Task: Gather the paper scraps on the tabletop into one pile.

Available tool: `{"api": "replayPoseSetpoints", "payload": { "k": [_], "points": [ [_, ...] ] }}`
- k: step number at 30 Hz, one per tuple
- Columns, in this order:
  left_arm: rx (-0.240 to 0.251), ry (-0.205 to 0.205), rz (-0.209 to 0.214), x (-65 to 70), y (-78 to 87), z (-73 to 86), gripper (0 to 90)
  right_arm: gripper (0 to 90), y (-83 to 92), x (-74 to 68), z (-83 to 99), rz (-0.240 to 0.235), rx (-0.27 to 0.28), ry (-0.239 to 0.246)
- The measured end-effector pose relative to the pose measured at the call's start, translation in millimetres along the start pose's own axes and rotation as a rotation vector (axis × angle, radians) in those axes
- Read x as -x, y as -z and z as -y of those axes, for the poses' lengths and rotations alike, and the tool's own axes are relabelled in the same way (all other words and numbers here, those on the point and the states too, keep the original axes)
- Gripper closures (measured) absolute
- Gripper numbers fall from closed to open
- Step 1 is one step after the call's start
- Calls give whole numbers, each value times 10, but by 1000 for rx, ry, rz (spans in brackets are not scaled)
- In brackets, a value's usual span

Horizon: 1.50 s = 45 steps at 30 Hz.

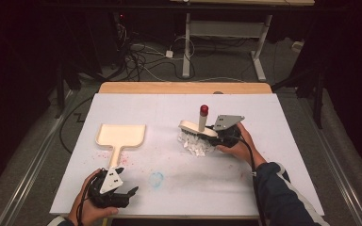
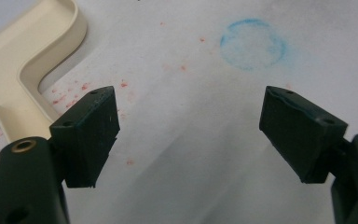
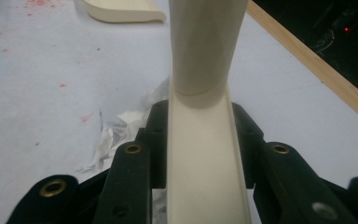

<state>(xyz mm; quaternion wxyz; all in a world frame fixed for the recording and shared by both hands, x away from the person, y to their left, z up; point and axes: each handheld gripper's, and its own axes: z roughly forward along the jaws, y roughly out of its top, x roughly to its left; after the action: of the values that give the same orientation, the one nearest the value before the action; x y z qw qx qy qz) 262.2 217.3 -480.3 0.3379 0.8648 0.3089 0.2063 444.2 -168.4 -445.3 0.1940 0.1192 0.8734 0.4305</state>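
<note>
A: Where is the brush [image 1: 198, 129]?

B: Right of centre, bristles on crumpled paper scraps [image 1: 195, 143]; the right gripper [image 3: 200, 135] is clamped on its back.

A: And the left gripper [image 1: 122, 194]?

B: Jaws apart, empty, near the dustpan [image 1: 121, 135] handle.

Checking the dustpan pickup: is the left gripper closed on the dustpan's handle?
No, the left gripper is open, and the dustpan lies beside it.

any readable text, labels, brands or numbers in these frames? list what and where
None readable.
The cream brush, cream dustpan, crumpled paper and both grippers show no print.
The blue ring and red specks on the white table cover are stains, not signs.
</note>
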Motion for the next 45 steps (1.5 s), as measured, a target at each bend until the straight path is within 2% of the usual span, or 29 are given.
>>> {"api": "replayPoseSetpoints", "payload": {
  "k": [3, 4, 6, 11, 13, 17, 19, 22, 25, 26, 27, 28, 29, 31, 33, 36, 39, 41, 43, 44, 45],
  "points": [
    [5, 1, -1, -1, 3, -9, 196, 676, 40, -15, -4, 23, 6, -5],
    [6, 2, -1, -1, 3, -11, 197, 676, 53, -13, -10, 56, 4, -9],
    [5, 1, -2, 1, -1, -14, 196, 675, 81, -2, -10, 84, 20, -34],
    [2, -1, -2, 0, 0, -12, 197, 675, 212, 40, 10, 168, 74, -152],
    [1, -1, -4, -1, -1, -12, 197, 674, 299, 31, -4, 240, 71, -203],
    [4, -11, -13, 13, 15, -23, 197, 674, 462, -31, -69, 335, 29, -269],
    [4, -14, -18, 15, 22, -19, 197, 674, 522, -85, -76, 403, 8, -320],
    [0, -13, -24, 12, 22, -19, 197, 675, 551, -155, -36, 472, -19, -393],
    [3, -17, -33, 27, 24, -32, 197, 675, 488, -248, 12, 540, -84, -388],
    [3, -19, -34, 29, 24, -34, 197, 675, 414, -298, 64, 564, -115, -381],
    [3, -20, -35, 31, 25, -38, 197, 675, 414, -298, 64, 564, -115, -381],
    [3, -20, -36, 31, 24, -41, 197, 676, 369, -328, 82, 559, -127, -408],
    [5, -17, -35, 29, 19, -44, 197, 675, 339, -358, 85, 556, -110, -419],
    [5, -15, -33, 25, 8, -45, 197, 675, 277, -428, 39, 566, -116, -401],
    [3, -14, -29, 20, -4, -46, 197, 675, 231, -473, 14, 538, -97, -428],
    [2, -13, -27, 15, -18, -50, 197, 675, 139, -546, -57, 537, -82, -421],
    [0, -16, -28, 21, -20, -55, 197, 675, 52, -591, -124, 524, -64, -448],
    [1, -13, -27, 24, -16, -53, 197, 675, 9, -621, -144, 536, -60, -415],
    [-1, -12, -28, 23, -16, -51, 197, 675, 0, -644, -154, 529, -38, -446],
    [0, -10, -28, 22, -16, -50, 197, 675, 5, -641, -159, 537, -31, -430],
    [-1, -9, -29, 22, -16, -49, 197, 675, 13, -637, -164, 530, -17, -434]
  ]
}}
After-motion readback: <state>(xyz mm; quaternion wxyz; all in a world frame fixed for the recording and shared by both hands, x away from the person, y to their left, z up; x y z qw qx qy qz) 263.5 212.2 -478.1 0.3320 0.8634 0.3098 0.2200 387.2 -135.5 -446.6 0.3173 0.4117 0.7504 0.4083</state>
